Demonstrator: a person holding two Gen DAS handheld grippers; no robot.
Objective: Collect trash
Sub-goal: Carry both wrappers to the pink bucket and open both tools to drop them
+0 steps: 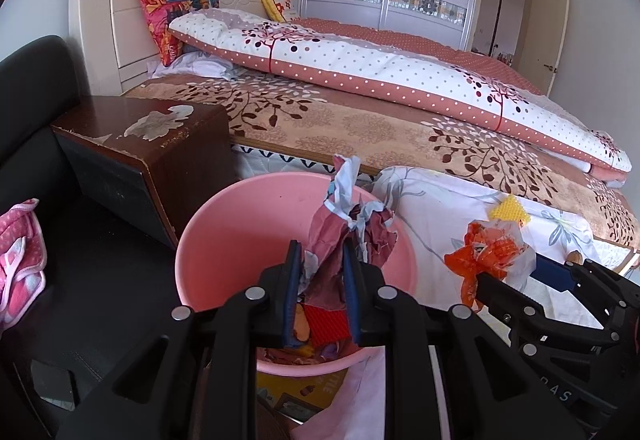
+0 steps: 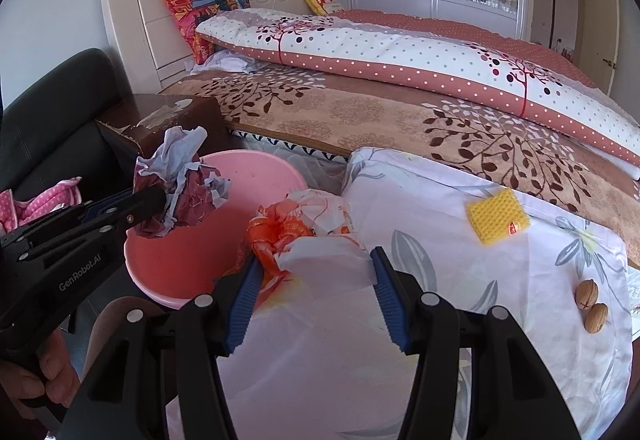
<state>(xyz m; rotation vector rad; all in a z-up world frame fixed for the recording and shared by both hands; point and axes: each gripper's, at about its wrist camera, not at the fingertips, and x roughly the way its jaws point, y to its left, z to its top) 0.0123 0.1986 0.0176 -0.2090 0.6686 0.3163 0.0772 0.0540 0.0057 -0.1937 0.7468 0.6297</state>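
The left hand-held gripper (image 1: 320,264) was clamped on a crumpled maroon and pale-blue paper wad (image 1: 348,228), held above the open mouth of a pink bin (image 1: 196,260); the right wrist view showed the same wad (image 2: 180,183) over the bin's (image 2: 256,175) near-left rim. Inside the bin lay other scraps, among them a red textured piece (image 1: 326,326). The right hand-held gripper (image 2: 312,268) held an orange and white plastic bag (image 2: 308,236) between its blue pads (image 2: 386,284), the jaws fairly wide and pressed against the bag's sides, just right of the bin and over a white floral cloth (image 2: 440,240). On that cloth lay a yellow sponge (image 2: 498,215) and, well apart from it nearer the cloth's edge, two walnuts (image 2: 591,304) side by side. Behind stood a bed with a folded polka-dot quilt (image 2: 400,51), and a dark wooden nightstand (image 1: 160,135) was just beside the bin.
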